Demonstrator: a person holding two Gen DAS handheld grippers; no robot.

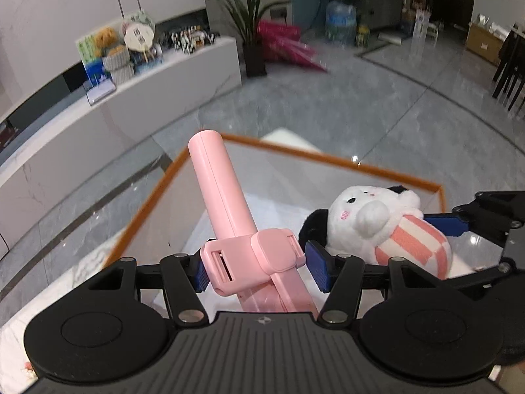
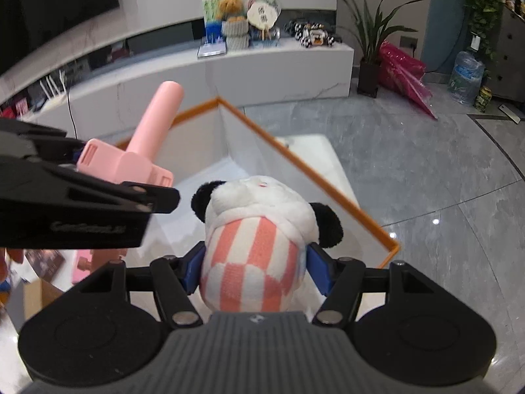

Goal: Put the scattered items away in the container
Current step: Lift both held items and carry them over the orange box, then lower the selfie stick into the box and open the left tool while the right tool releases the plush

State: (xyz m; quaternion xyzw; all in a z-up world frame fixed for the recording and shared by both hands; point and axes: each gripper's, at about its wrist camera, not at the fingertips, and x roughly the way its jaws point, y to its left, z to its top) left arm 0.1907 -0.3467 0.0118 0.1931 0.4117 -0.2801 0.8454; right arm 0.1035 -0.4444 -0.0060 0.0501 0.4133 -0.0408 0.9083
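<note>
My left gripper (image 1: 254, 267) is shut on a pink handheld gadget with a long round handle (image 1: 226, 203), held above a clear container with an orange rim (image 1: 370, 167). The gadget also shows in the right wrist view (image 2: 131, 161), at the left, with the left gripper (image 2: 108, 203) around it. My right gripper (image 2: 254, 267) is shut on a panda plush with a pink-and-white striped body (image 2: 256, 243), held over the container (image 2: 295, 161). The plush also shows at the right in the left wrist view (image 1: 380, 226), with the right gripper (image 1: 459, 226) beside it.
The container stands on a white table (image 2: 311, 146). Beyond are grey floor tiles (image 1: 328, 105), a white TV bench with toys (image 2: 236, 55), a potted plant (image 1: 252, 49), a water bottle (image 2: 466, 77) and dark chairs (image 1: 512, 75). A pink item (image 2: 88, 262) and a cardboard box lie at lower left.
</note>
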